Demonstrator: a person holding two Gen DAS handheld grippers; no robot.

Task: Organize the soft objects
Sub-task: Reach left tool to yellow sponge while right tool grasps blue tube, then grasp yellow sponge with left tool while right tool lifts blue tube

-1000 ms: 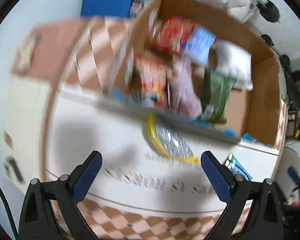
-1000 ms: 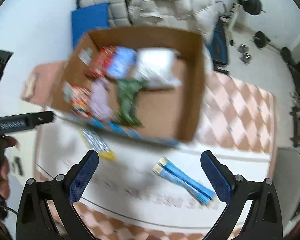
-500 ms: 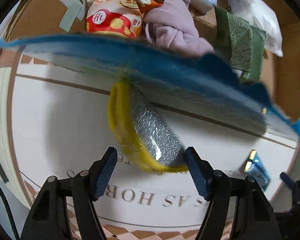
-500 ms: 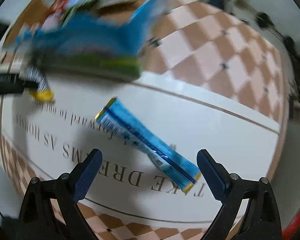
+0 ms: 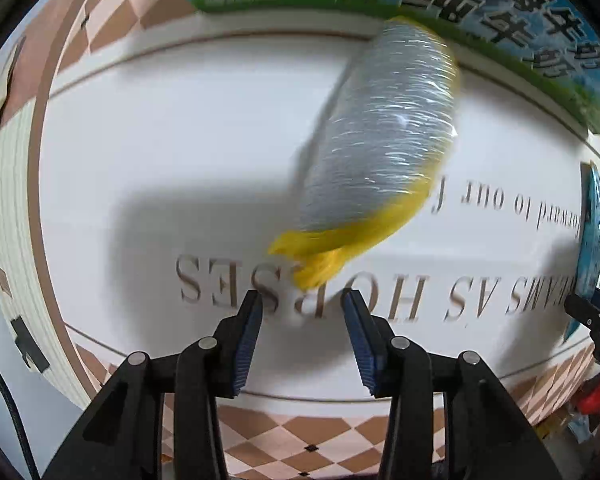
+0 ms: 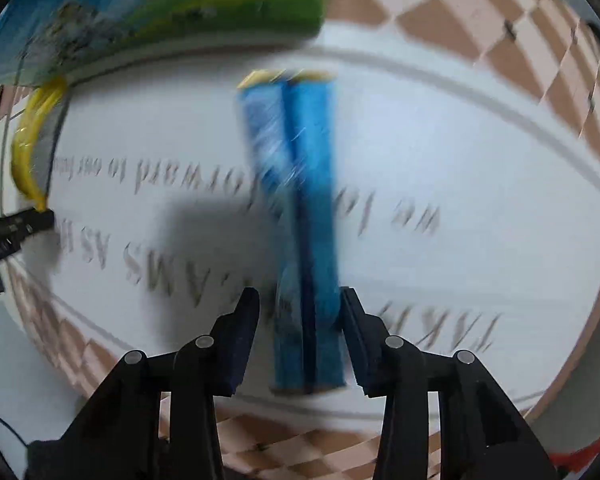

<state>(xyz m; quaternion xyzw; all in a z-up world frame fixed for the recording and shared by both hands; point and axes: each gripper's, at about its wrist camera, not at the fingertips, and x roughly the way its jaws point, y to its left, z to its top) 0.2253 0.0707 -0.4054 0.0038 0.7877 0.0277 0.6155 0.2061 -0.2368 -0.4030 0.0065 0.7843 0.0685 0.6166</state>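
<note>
Yellow-edged packet [image 5: 380, 152], silvery across its clear face, lies on the white rug [image 5: 180, 152] printed with grey lettering, its far end touching or tucked under the printed box [image 5: 500, 12], whose green and blue outer wall fills the top of the left wrist view; what the box holds cannot be seen from this low angle. The left hand-held gripper [image 5: 302, 336] hangs just short of the packet's near yellow tip, its blue-padded jaws apart and nothing between them. In the right wrist view the blue packet [image 6: 304, 220] lies lengthwise on the same rug, well clear of the box [image 6: 160, 12], with gold trim at its far end and its near end reaching in between the jaws of the right hand-held gripper [image 6: 300, 336]; those jaws stand apart, and motion blur hides whether the pads touch the wrapper. Beside the box's near corner the yellow-edged packet [image 6: 32, 144] shows again at the left edge of that view, with the black tip of the left hand-held gripper [image 6: 16, 228] just beneath it. Around the rug runs a checkered floor [image 5: 300, 436] of tan and pale tiles.
</note>
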